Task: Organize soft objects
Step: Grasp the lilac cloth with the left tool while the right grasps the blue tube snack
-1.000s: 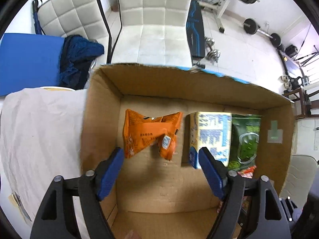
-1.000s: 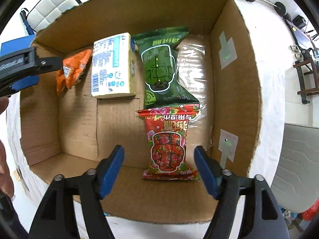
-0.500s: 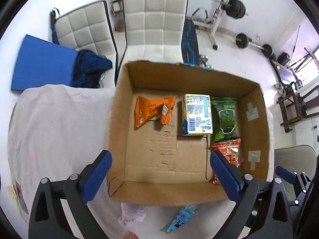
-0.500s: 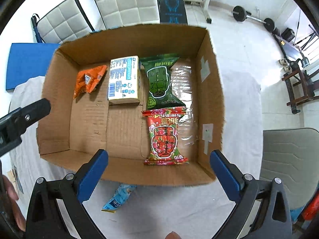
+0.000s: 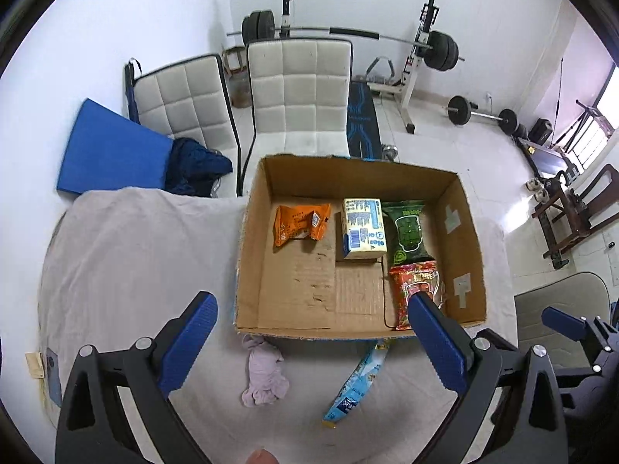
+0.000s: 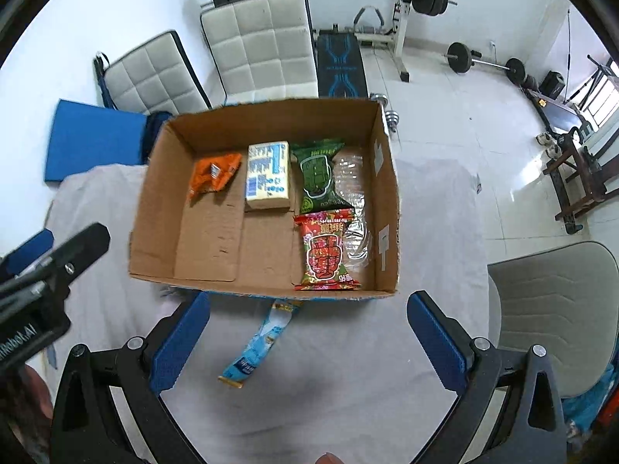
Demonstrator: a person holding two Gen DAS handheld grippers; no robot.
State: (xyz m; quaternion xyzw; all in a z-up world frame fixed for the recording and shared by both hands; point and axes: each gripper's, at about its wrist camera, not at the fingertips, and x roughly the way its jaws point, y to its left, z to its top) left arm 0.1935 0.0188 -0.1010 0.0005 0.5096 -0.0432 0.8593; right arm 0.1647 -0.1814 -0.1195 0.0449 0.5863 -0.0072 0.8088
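Note:
An open cardboard box [image 5: 247, 255] [image 6: 389, 208] stands on the cloth-covered table. Inside lie an orange packet [image 5: 300, 222] [image 6: 212, 174], a pale yellow tissue pack [image 5: 363, 228] [image 6: 269, 176], a green packet [image 5: 408, 232] [image 6: 319, 179] and a red packet [image 5: 408, 290] [image 6: 327, 251]. In front of the box lie a crumpled pink cloth [image 5: 265, 371] and a light blue sachet [image 5: 358, 382] [image 6: 259, 344]. My left gripper [image 5: 309, 344] is open and empty above the cloth. My right gripper [image 6: 307, 338] is open and empty above the sachet.
Two white padded chairs [image 5: 298, 89] and a blue mat [image 5: 112, 154] stand behind the table. Gym weights [image 5: 437, 50] are at the back. A grey chair [image 6: 553, 309] is at the right. The table edge runs close along the box's right side.
Both grippers have pulled back and up out of the box. The pink cloth and blue sachet in front of the box have come into view.

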